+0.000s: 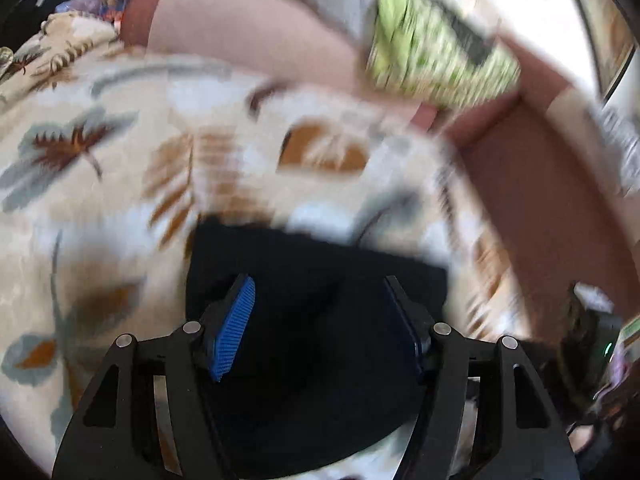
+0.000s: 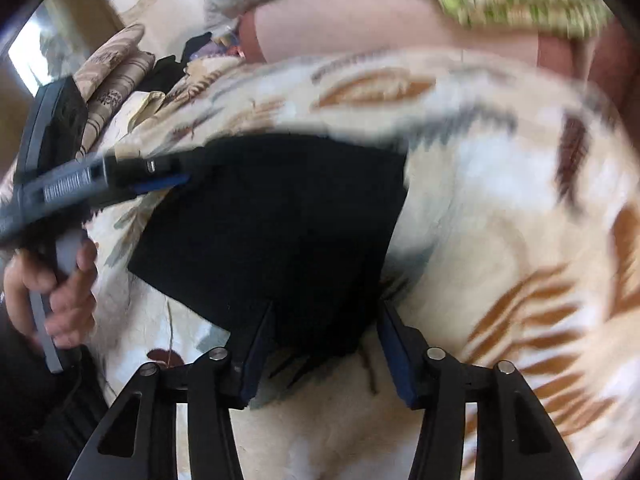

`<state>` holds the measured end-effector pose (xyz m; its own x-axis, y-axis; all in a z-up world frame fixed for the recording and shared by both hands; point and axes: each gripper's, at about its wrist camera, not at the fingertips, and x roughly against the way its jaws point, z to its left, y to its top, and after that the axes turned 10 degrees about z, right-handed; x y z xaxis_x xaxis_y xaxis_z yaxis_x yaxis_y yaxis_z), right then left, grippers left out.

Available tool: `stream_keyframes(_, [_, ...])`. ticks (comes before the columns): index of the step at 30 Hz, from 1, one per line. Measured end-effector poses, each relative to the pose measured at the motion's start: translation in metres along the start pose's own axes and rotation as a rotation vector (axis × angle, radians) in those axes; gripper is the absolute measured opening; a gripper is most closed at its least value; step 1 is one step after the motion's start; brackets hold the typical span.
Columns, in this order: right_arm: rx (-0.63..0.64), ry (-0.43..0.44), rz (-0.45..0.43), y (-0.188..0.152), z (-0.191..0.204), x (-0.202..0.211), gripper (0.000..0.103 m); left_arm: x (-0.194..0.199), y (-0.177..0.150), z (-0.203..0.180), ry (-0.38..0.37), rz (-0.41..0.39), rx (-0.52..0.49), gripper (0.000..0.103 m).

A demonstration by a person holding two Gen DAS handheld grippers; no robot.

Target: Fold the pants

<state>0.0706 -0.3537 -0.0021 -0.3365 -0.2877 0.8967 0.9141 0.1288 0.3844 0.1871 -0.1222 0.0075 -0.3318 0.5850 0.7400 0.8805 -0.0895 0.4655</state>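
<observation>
The black pants (image 2: 272, 224) lie folded into a compact dark block on a leaf-patterned blanket (image 2: 500, 208). In the left wrist view the pants (image 1: 320, 280) sit right under and between the fingers of my left gripper (image 1: 318, 290), whose jaws are spread wide with nothing clamped. My right gripper (image 2: 326, 306) is open too, its fingertips at the near edge of the pants. The right wrist view also shows the left gripper (image 2: 172, 174) reaching in from the left at the pants' far left corner. Both views are motion-blurred.
The blanket (image 1: 120, 184) covers a bed. A pinkish-brown headboard or cushion (image 1: 248, 28) and a green patterned pillow (image 1: 432, 48) lie at the far side. Striped cushions (image 2: 116, 76) and dark clothes (image 2: 164, 72) are piled at the far left. The person's hand (image 2: 60, 280) holds the left gripper's handle.
</observation>
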Motion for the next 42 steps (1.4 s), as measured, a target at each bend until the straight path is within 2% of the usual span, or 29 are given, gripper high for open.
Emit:
stream_keyframes(2, [0.054,-0.064,-0.084,0.012,0.014,0.025,0.049,0.010,0.009,0.002,-0.031,-0.091,0.022,0.064])
stream_keyframes(3, [0.082,-0.083,-0.137,0.019,0.020,0.035,0.049,0.009,0.013,0.004,-0.038,-0.094,0.034,0.064])
stream_keyframes(5, [0.138,-0.090,-0.195,0.031,0.034,0.039,0.049,-0.005,0.019,0.012,-0.052,-0.050,0.075,0.064])
stream_keyframes(6, [0.178,-0.096,-0.204,0.039,0.039,0.033,0.049,-0.019,0.021,0.018,-0.068,0.001,0.100,0.064])
stream_keyframes(7, [0.197,-0.107,-0.184,0.047,0.041,0.018,0.049,-0.032,0.021,0.023,-0.067,0.049,0.118,0.064])
stream_keyframes(8, [0.189,-0.115,-0.112,0.056,0.034,-0.010,0.049,-0.039,0.021,0.024,-0.051,0.076,0.120,0.064])
stream_keyframes(9, [0.148,-0.118,-0.031,0.064,0.026,-0.038,0.050,-0.044,0.020,0.022,-0.036,0.089,0.107,0.064])
stream_keyframes(10, [0.079,-0.081,0.016,0.066,0.010,-0.062,0.053,-0.048,0.020,0.019,-0.019,0.101,0.088,0.064])
stream_keyframes(11, [0.024,-0.016,-0.060,0.064,-0.005,-0.063,0.054,-0.048,0.020,0.014,0.007,0.101,0.060,0.064])
stream_keyframes(12, [-0.024,0.040,-0.085,0.063,-0.017,-0.060,0.054,-0.046,0.018,0.010,0.013,0.103,0.045,0.065])
stream_keyframes(13, [-0.059,0.052,-0.085,0.062,-0.022,-0.058,0.054,-0.046,0.017,0.007,0.023,0.102,0.035,0.065])
stream_keyframes(16, [-0.057,-0.026,-0.061,0.060,-0.009,-0.041,0.052,-0.030,0.012,0.001,0.044,0.060,0.032,0.065])
stream_keyframes(17, [-0.067,-0.045,-0.071,0.057,-0.004,-0.031,0.051,-0.022,0.010,-0.001,0.053,0.042,0.025,0.065])
stream_keyframes(19, [-0.115,-0.037,-0.163,0.032,0.006,0.007,0.051,-0.005,0.000,-0.008,0.115,0.001,-0.013,0.065])
stream_keyframes(21, [-0.218,-0.018,-0.219,0.003,0.021,0.036,0.051,0.010,-0.016,-0.019,0.247,-0.014,-0.076,0.065])
stream_keyframes(23, [-0.309,0.001,-0.212,-0.031,0.038,0.050,0.051,0.021,-0.039,-0.028,0.374,-0.014,-0.132,0.066])
stream_keyframes(25, [-0.330,0.024,-0.217,-0.055,0.056,0.055,0.051,0.032,-0.062,-0.033,0.419,-0.020,-0.152,0.066])
stream_keyframes(28, [-0.330,0.007,-0.247,-0.082,0.077,0.053,0.051,0.045,-0.095,-0.042,0.401,-0.031,-0.178,0.081])
stream_keyframes(30, [-0.376,0.046,-0.298,-0.095,0.075,0.057,0.051,0.049,-0.117,-0.048,0.417,-0.037,-0.201,0.082])
stream_keyframes(33, [-0.444,0.051,-0.372,-0.109,0.068,0.060,0.051,0.051,-0.142,-0.053,0.429,-0.027,-0.219,0.086])
stream_keyframes(37, [-0.460,0.048,-0.377,-0.115,0.058,0.062,0.051,0.052,-0.156,-0.057,0.422,-0.021,-0.223,0.086])
stream_keyframes(42, [-0.442,0.048,-0.380,-0.116,0.058,0.064,0.051,0.046,-0.159,-0.064,0.429,-0.021,-0.253,0.086])
